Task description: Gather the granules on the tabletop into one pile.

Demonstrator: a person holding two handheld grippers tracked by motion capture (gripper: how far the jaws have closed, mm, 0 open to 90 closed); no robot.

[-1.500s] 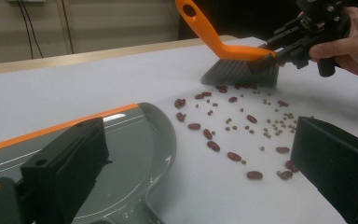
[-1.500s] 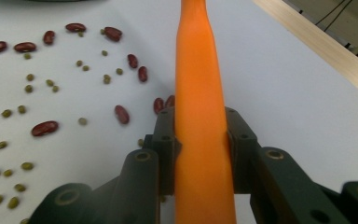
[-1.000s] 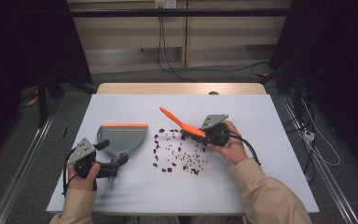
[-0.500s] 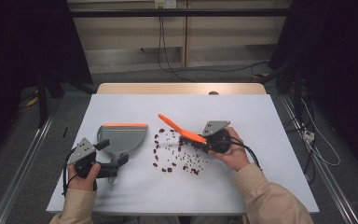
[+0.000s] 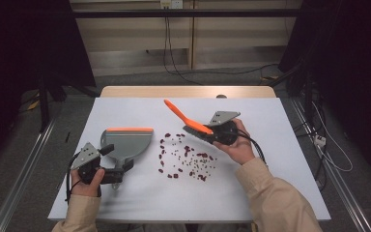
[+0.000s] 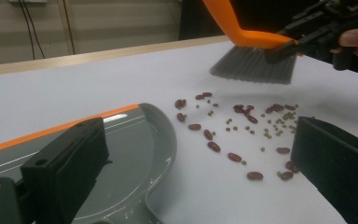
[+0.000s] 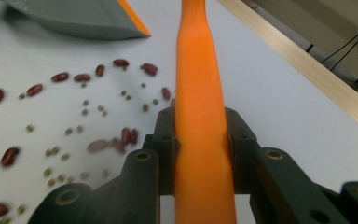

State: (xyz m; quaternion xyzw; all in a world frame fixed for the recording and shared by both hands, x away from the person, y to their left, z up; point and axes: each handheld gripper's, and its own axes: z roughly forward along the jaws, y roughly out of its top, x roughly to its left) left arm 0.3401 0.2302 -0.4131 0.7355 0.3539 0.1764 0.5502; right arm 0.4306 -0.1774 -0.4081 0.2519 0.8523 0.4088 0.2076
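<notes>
A brush with an orange handle [image 5: 180,115] and grey bristles [image 6: 254,65] hangs tilted just above the white table, at the far right side of the scattered beans [image 5: 186,159]. My right gripper [image 5: 206,134] is shut on its handle [image 7: 198,70]. The beans are red ones mixed with small green ones [image 6: 242,121]. To their left lies a grey dustpan [image 5: 125,142] with an orange lip, mouth facing away from me. My left gripper [image 5: 118,171] sits at the pan's handle end, jaws spread wide, the pan [image 6: 130,144] running under one jaw.
The white table [image 5: 270,183] has bare surface at the right and front. A wooden strip [image 5: 188,92] borders its far edge. Cables [image 5: 174,63] run across the floor beyond, and dark curtains stand on both sides.
The right gripper dipped the brush toward the beans, then lifted it back up and away. The left hand and the dustpan stayed put.
</notes>
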